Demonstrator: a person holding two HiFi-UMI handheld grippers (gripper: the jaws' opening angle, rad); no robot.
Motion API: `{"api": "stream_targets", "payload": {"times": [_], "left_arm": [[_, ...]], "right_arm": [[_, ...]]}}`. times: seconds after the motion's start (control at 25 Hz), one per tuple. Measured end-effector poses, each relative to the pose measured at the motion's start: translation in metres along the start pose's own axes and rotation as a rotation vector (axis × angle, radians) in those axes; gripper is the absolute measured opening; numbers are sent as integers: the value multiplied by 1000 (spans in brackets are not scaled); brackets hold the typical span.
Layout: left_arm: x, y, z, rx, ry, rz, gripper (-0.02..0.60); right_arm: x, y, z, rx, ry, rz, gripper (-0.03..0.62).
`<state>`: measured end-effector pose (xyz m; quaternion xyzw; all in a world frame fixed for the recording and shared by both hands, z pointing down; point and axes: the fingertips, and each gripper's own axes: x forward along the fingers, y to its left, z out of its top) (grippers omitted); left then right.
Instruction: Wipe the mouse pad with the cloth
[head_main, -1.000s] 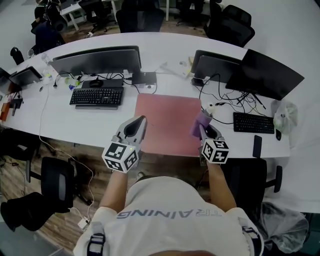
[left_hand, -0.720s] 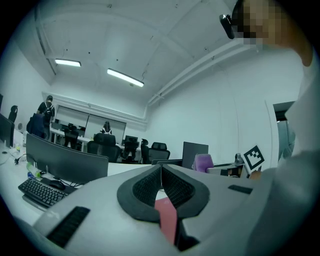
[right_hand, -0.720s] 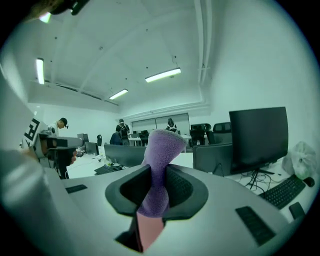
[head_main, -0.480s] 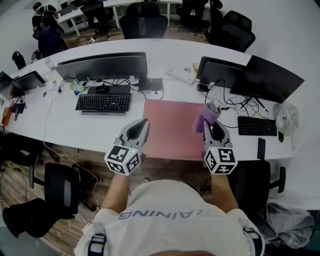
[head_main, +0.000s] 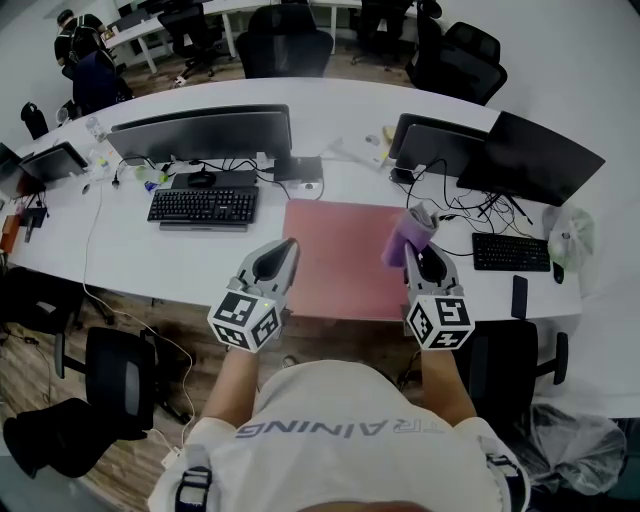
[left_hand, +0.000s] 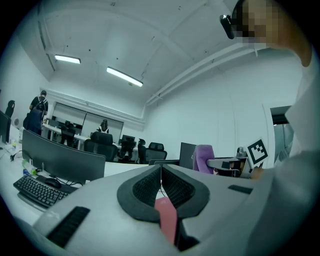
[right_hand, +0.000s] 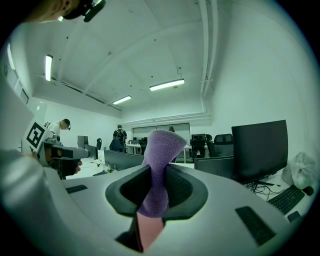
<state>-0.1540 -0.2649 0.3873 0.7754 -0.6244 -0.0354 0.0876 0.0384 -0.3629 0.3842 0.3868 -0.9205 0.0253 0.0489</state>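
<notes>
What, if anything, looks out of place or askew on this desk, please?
Nothing stands out: the pink mouse pad lies flat on the desk, and the purple cloth is pinched in the fingers of the right gripper.

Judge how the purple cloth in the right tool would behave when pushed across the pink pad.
Probably soft and compressible: the cloth pinches narrow where the right tool grips it and bulges above. Likely light, since its free end stands up without drooping. Its fuzzy surface would probably drag rather than slide on the pad, so it may bunch.
</notes>
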Motion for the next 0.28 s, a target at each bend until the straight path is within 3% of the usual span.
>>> {"api": "stream_targets", "payload": {"times": [0.28], "left_arm": [[3,-11,-6,-3,0,-9,34]], "right_arm": [[-7,-5,-2,3,-9,2,95]]}}
